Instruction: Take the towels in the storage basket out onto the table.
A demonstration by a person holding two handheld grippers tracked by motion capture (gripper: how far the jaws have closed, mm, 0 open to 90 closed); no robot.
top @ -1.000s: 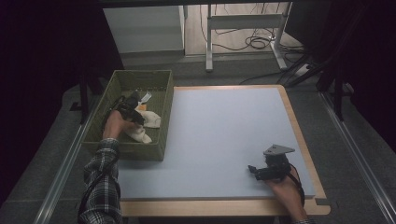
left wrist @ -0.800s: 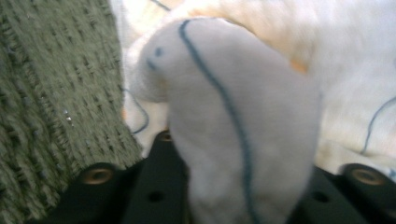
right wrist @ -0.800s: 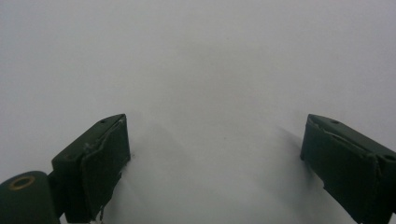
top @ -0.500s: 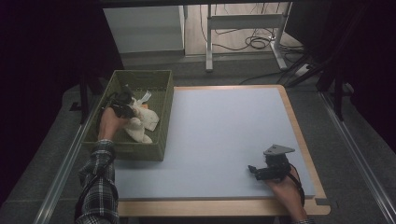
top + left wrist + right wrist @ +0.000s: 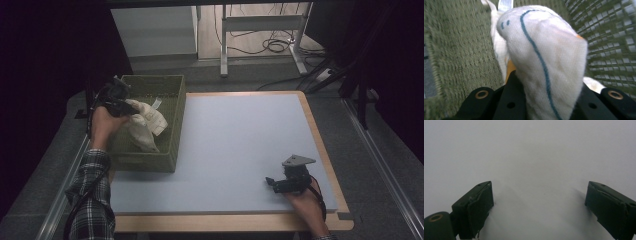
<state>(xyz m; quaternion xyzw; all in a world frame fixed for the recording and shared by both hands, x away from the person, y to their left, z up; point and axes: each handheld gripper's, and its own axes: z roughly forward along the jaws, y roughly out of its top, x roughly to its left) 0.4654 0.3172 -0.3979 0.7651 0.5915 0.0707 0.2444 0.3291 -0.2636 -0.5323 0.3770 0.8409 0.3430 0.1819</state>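
A white cloth [image 5: 148,121] with a blue line drawn on it [image 5: 544,50] hangs lifted above the green woven basket [image 5: 172,145] at the table's left. My left gripper [image 5: 125,106] has just been closing and is now shut on the cloth, which bulges up between its black jaws [image 5: 546,85] and covers their tips. The cloth's lower end still trails down inside the basket. Near the front right of the table my right gripper [image 5: 270,183] rests low over the pale mat, open [image 5: 539,202], with nothing between its fingers.
The pale blue mat [image 5: 240,130] covers the wood-framed table, and the basket's mesh wall [image 5: 614,42] stands close beside the cloth. Beyond the far edge are a white cabinet [image 5: 155,30], a metal stand [image 5: 260,25] and floor cables.
My left gripper has closed on the white cloth in the basket and risen with it, moving toward the basket's far left corner. The right gripper has stayed put.
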